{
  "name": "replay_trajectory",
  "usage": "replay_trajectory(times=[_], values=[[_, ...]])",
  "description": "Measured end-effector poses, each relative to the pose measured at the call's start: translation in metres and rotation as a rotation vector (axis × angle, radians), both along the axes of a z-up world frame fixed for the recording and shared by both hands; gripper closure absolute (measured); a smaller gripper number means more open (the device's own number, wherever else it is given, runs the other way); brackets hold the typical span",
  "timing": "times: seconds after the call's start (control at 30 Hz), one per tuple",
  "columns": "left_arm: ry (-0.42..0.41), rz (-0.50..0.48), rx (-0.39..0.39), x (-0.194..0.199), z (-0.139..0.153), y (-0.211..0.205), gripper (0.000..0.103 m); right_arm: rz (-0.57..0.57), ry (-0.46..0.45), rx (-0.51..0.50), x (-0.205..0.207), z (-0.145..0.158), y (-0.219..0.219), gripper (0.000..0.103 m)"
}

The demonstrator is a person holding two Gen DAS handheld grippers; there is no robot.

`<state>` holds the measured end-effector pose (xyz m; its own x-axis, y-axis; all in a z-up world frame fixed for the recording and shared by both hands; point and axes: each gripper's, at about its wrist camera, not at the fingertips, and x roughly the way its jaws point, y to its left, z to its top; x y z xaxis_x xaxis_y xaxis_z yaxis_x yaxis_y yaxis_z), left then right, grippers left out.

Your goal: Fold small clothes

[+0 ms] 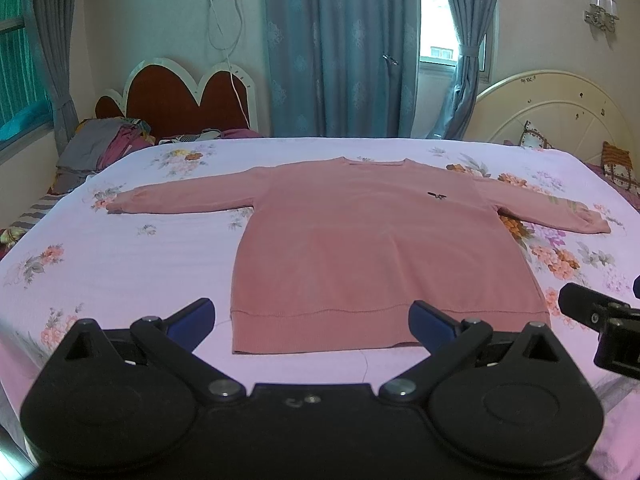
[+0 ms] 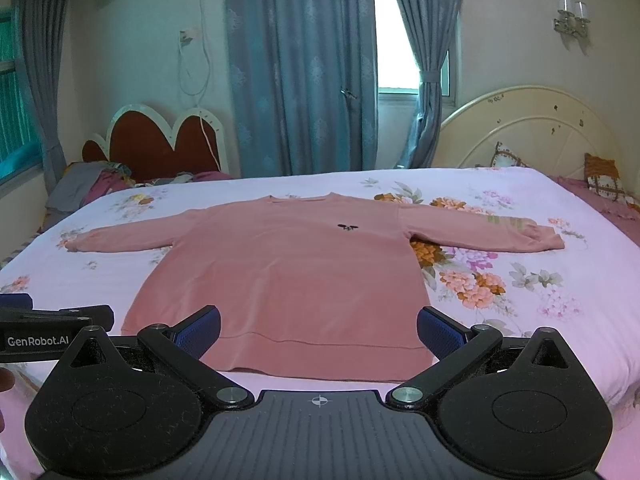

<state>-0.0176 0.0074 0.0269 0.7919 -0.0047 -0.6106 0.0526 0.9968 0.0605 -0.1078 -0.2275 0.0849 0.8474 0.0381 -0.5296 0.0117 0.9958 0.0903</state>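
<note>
1. The pink long-sleeved knit sweater [image 1: 372,240] lies flat on the floral-sheeted bed [image 1: 120,260].
2. Left hand-held gripper [image 1: 312,318] and right hand-held gripper [image 2: 318,330] gape wide, empty.
3. Soft, light, floppy; I'd pinch hem corners.

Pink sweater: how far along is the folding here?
Done: the pink sweater lies flat on the floral bedsheet, sleeves spread. In hand: nothing; left gripper and right gripper are open near the hem. Left: every fold.
</note>
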Motion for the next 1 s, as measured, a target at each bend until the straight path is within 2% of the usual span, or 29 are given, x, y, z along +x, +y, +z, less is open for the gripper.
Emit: replay_trajectory(times=[1.0], values=[[0.027, 0.013, -0.013, 0.009, -0.007, 0.013, 0.000, 0.009, 0.016, -0.014, 0.013, -0.007, 0.015, 0.000]])
